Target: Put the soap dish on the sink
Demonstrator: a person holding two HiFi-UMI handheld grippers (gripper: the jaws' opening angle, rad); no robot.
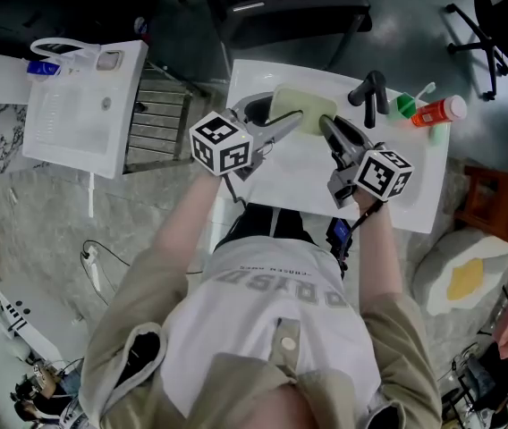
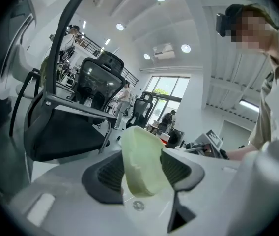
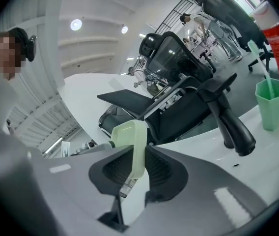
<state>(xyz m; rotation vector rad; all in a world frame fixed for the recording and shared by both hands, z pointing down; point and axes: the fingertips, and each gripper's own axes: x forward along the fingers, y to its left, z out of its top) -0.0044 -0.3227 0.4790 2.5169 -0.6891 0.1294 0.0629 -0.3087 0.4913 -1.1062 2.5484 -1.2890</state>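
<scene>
The pale green soap dish (image 1: 303,110) hangs over the far part of the white sink (image 1: 290,181), between both grippers. My left gripper (image 1: 290,123) comes at it from the left. In the left gripper view the soap dish (image 2: 142,161) stands on edge between the jaws, which are wide apart, and the gripper (image 2: 143,170) is open. My right gripper (image 1: 327,127) comes from the right and is shut on the dish's rim. In the right gripper view the dish (image 3: 129,139) is pinched edge-on between the pads of the gripper (image 3: 139,163).
A black faucet (image 1: 370,96) stands at the sink's back right, beside a green cup with a toothbrush (image 1: 406,105) and a red bottle (image 1: 440,112). A white cabinet (image 1: 84,105) stands to the left. Office chairs stand behind the sink.
</scene>
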